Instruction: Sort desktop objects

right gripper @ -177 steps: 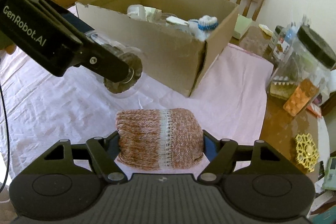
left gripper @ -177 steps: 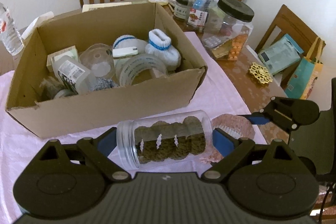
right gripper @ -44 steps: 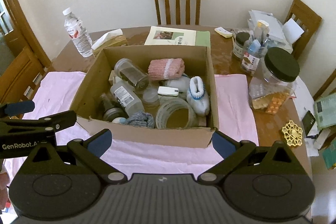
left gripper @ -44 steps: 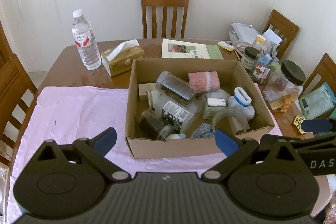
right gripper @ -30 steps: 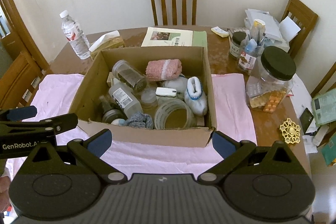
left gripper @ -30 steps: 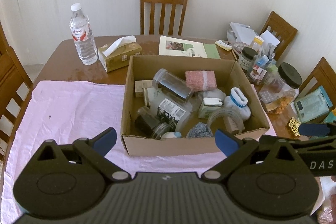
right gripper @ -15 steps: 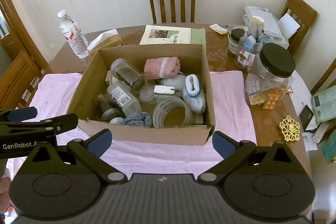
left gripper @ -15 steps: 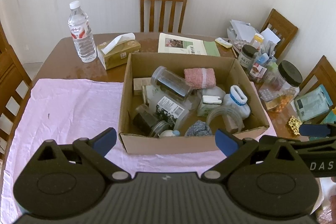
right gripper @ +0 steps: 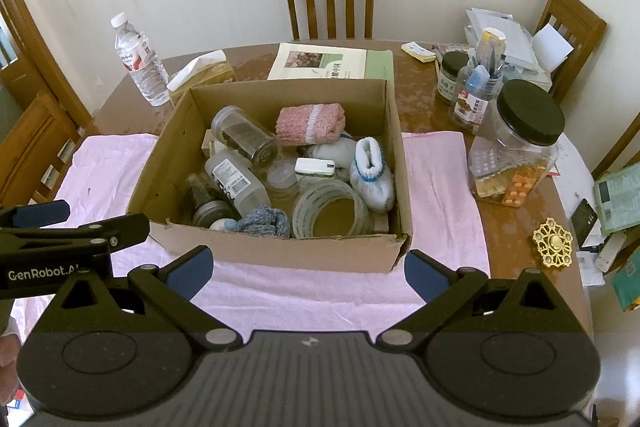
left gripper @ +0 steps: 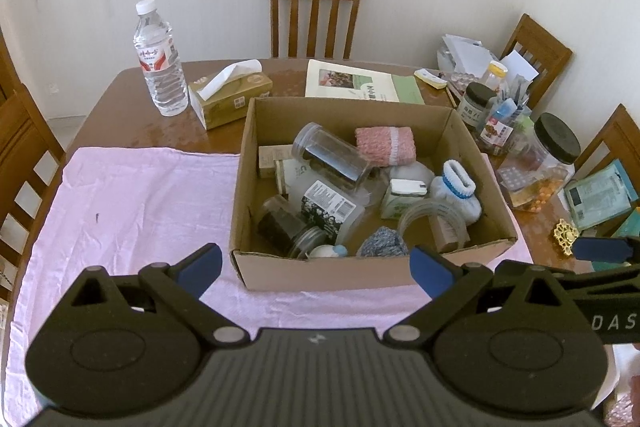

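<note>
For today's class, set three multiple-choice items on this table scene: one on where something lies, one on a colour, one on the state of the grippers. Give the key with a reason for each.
1. Where is the pink knitted roll?
A. inside the cardboard box
B. on the cloth
C. on a chair

2. What colour is the big jar's lid?
A. white
B. black
C. yellow

3. How do the two grippers stand?
A. both shut on jars
B. one holds a sock
C. both open and empty

Key:
1 A: the pink knitted roll lies at the far side inside the cardboard box.
2 B: the big jar beside the box has a black lid.
3 C: the left gripper and right gripper both show spread fingers with nothing between them.
</note>
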A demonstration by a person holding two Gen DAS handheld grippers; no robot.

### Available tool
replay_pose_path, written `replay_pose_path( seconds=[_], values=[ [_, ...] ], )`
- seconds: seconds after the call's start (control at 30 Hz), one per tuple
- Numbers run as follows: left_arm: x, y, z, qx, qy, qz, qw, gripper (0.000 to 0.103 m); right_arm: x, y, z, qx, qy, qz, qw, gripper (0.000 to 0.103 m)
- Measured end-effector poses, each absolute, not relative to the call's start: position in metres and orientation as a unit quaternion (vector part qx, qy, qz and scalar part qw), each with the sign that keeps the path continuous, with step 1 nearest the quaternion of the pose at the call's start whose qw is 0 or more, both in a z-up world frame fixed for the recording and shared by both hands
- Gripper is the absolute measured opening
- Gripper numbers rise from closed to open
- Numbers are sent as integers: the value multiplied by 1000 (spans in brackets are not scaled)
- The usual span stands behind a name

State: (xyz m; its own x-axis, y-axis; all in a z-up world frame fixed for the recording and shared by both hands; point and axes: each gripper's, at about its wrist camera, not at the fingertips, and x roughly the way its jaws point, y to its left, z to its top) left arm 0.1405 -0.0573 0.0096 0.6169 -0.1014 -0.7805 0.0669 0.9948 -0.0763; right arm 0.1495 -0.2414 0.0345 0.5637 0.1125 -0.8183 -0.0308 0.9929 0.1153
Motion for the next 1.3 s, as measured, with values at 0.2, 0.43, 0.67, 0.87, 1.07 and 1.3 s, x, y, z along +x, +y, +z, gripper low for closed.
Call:
replay_pose_path(
  seconds=[0.2, 0.43, 0.67, 0.87, 1.07, 1.3],
  values=[
    [141, -58, 10, -20, 435, -48, 899, 100, 150, -242, 35, 46, 466, 40, 883, 103],
    [141, -58, 10, -20, 436, -48, 899, 100, 151, -242, 35, 47, 467, 39, 882, 103],
    [143, -58, 9, -20, 436, -49, 898, 100, 151, -242, 35, 46, 467, 39, 882, 103],
    [144, -58, 8, -20, 437, -50, 898, 100, 151, -242, 35, 46, 467, 40, 882, 103],
    [147, -55, 6, -20, 440, -51, 896, 100, 153, -241, 32, 46, 469, 38, 881, 103],
    [148, -53, 6, -19, 446, -50, 893, 100, 155, -237, 31, 45, 473, 36, 879, 103]
  ],
)
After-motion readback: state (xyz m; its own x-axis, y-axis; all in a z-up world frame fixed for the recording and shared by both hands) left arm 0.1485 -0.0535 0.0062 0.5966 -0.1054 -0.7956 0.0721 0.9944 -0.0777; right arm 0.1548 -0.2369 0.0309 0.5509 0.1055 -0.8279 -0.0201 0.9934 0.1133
